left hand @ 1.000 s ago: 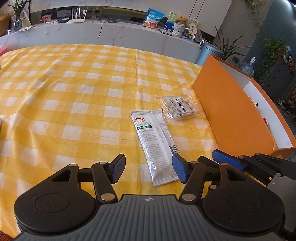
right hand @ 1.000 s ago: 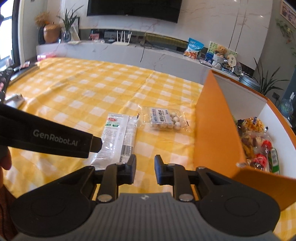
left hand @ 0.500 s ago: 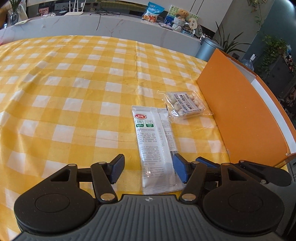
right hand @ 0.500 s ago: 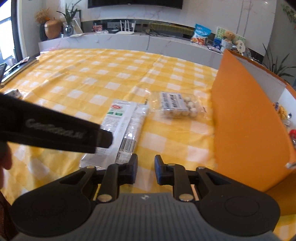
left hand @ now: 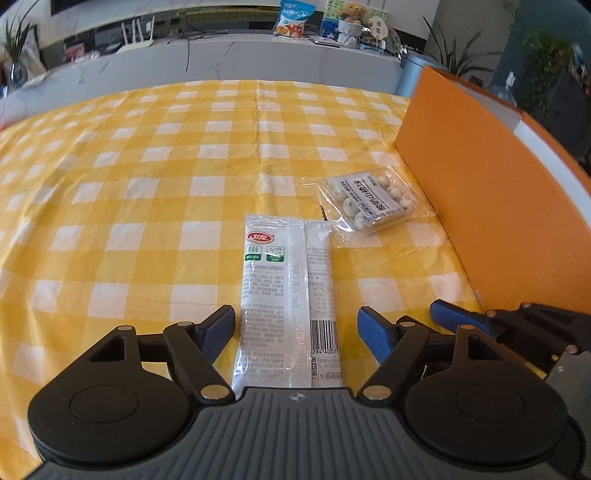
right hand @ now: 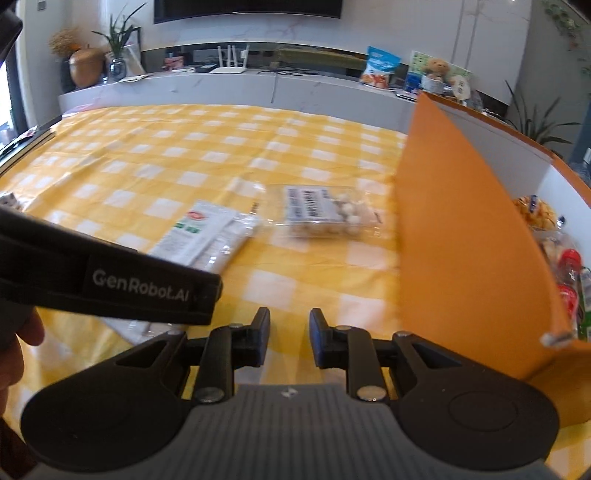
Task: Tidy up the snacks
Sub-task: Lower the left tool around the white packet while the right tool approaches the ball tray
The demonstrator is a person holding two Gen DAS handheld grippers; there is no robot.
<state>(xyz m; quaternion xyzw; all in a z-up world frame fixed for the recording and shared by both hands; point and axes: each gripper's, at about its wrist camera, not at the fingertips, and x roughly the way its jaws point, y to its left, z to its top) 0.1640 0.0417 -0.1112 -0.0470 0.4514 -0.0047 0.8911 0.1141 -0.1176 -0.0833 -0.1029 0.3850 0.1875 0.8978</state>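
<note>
Two snack packs lay on your desk (left hand: 147,192): your left hand-held gripper (left hand: 295,328), its jaws just widening, straddled the white sachet (left hand: 284,280) without touching; your right hand-held gripper (right hand: 289,338) was nearly together, empty.

We see a long white marble-look counter (right hand: 258,86) along the far wall, under a dark screen (right hand: 247,5). Potted plants (right hand: 118,55) stand at its left end, and more greenery (left hand: 546,55) fills the right corner in bright daylight.
</note>
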